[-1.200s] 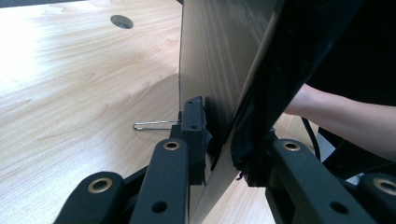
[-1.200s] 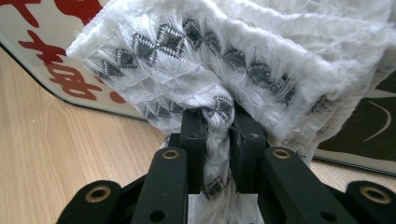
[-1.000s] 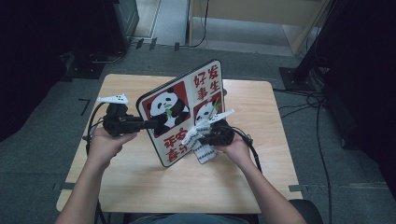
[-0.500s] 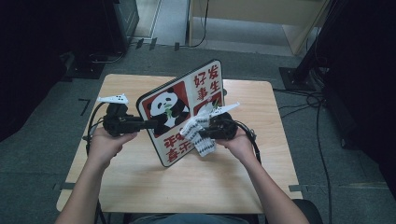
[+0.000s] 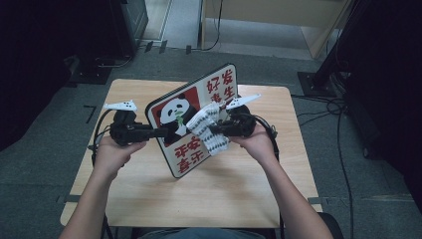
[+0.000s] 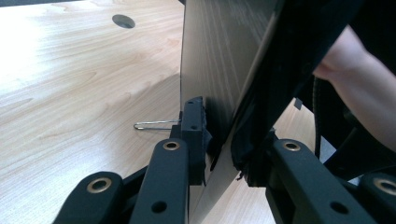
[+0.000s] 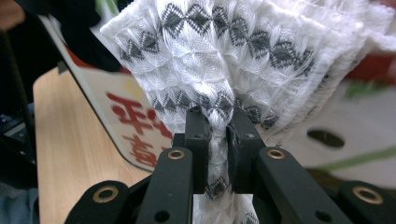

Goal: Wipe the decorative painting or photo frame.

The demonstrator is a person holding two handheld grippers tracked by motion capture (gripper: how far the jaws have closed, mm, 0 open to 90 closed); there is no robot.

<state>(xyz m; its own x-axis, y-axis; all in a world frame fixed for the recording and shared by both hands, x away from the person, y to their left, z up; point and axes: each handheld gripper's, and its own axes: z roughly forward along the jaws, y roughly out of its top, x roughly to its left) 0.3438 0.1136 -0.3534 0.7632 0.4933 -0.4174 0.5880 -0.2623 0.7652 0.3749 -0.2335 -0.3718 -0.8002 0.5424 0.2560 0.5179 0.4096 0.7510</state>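
**Cloth pinched against panda board**

The right gripper (image 7: 217,140) clenches a white knitted cloth with grey diamond patterning (image 7: 243,51). The left gripper (image 6: 224,140) clamps the edge of the rigid, rounded panda-print board (image 5: 191,119), tilted mid-frame above the pale wooden table (image 5: 149,199).

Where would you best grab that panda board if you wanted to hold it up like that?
By its thin edge, coming in from the side. The board is flat, stiff and tilted up off the table, so two jaws can close on front and back. The left gripper does just that, clamping the left edge. The right gripper pinches a bunched white cloth against the board's face.
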